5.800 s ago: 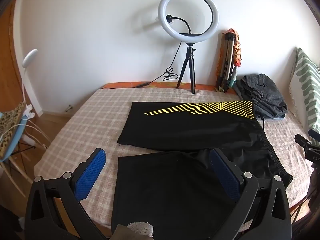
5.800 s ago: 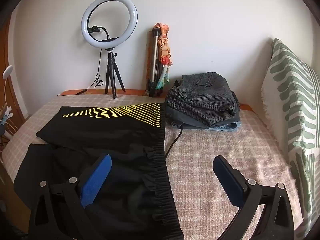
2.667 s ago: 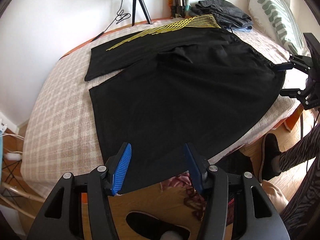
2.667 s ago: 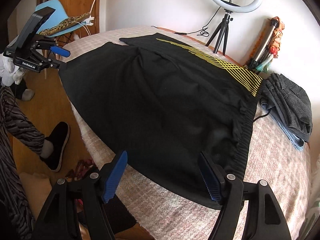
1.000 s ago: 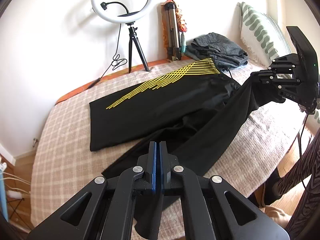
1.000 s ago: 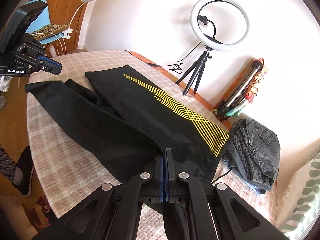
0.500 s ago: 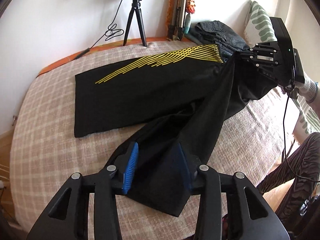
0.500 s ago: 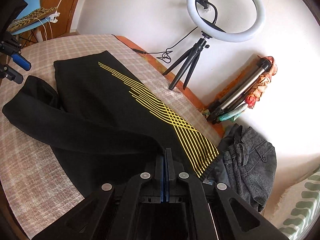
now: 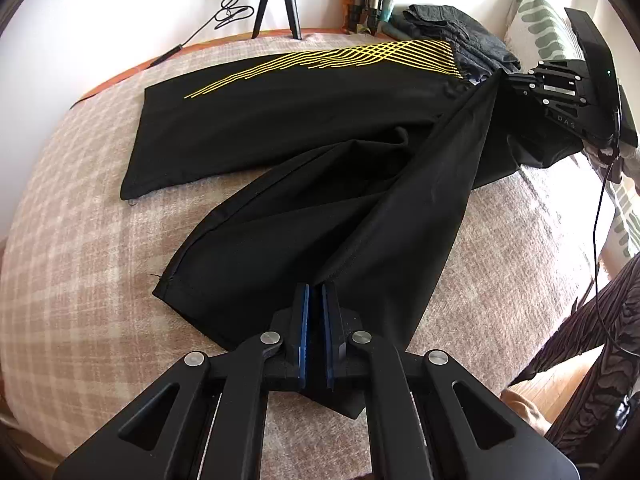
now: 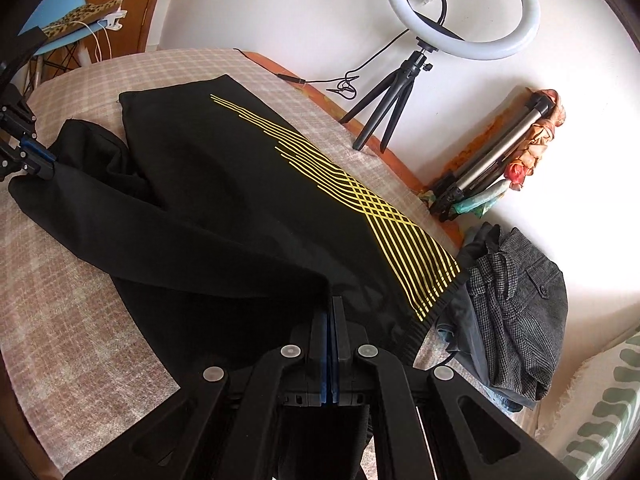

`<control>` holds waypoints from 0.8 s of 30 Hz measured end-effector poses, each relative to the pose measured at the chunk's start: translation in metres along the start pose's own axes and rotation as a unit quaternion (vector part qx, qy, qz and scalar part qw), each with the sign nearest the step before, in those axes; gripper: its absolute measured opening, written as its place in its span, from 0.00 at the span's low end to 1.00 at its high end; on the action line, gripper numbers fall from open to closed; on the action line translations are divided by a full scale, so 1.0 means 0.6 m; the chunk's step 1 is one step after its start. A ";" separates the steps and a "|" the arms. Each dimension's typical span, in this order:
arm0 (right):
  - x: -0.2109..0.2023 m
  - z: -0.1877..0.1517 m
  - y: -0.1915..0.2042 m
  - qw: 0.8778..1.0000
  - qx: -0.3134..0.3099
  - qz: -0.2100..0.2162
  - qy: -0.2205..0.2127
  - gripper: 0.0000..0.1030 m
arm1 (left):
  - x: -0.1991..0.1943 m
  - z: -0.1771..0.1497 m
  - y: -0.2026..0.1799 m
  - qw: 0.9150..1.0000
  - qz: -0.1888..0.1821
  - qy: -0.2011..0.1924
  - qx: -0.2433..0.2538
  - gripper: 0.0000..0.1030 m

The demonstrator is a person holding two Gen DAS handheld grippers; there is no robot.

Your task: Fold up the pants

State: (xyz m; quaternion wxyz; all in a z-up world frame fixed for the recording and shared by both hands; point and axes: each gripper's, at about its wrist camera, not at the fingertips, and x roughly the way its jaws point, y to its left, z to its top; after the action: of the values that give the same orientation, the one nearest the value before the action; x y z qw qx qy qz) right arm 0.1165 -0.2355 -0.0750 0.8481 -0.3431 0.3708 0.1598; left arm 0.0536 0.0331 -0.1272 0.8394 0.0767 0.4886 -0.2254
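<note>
Black pants [image 9: 304,128] with yellow stripes lie on the checked bed [image 9: 80,272]. The far leg lies flat. The near leg [image 9: 360,216] is lifted and stretched between the grippers. My left gripper [image 9: 314,300] is shut on the near leg's hem end. My right gripper [image 10: 331,308] is shut on the waistband end; it shows in the left wrist view [image 9: 516,80] at the far right. The left gripper shows in the right wrist view [image 10: 36,160] at the far left, holding the hem.
A folded grey garment pile [image 10: 516,304] lies beside the waistband. A ring light on a tripod [image 10: 404,80] and a folded tripod [image 10: 492,160] stand by the wall. A green-patterned pillow [image 9: 540,28] is at the bed's right. A person's leg [image 9: 592,360] is beside the bed.
My left gripper was open half a second ago and has shut on the near leg's hem. My right gripper has carried the waistband further toward the striped leg's top.
</note>
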 end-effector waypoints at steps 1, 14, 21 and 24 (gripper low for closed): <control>-0.001 -0.002 0.001 1.000 0.000 0.000 0.000 0.00 | -0.007 0.001 0.000 1.000 -0.004 -0.008 -0.004 0.02; -0.045 0.028 -0.012 1.000 -0.005 -0.005 -0.026 0.00 | -0.140 0.082 0.058 0.992 0.008 -0.118 -0.037 0.00; -0.029 0.011 -0.007 1.000 0.001 0.002 -0.013 0.00 | -0.075 0.038 0.054 0.997 -0.029 -0.039 -0.060 0.43; -0.025 -0.001 -0.003 1.000 0.001 0.004 -0.006 0.00 | -0.045 0.019 0.042 0.997 -0.044 -0.007 -0.058 0.43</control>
State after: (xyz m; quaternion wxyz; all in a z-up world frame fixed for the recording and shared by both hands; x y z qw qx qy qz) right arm 0.1073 -0.2373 -0.0633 0.8501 -0.3397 0.3669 0.1652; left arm 0.0626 0.0599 -0.1005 0.8352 0.0049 0.4978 -0.2336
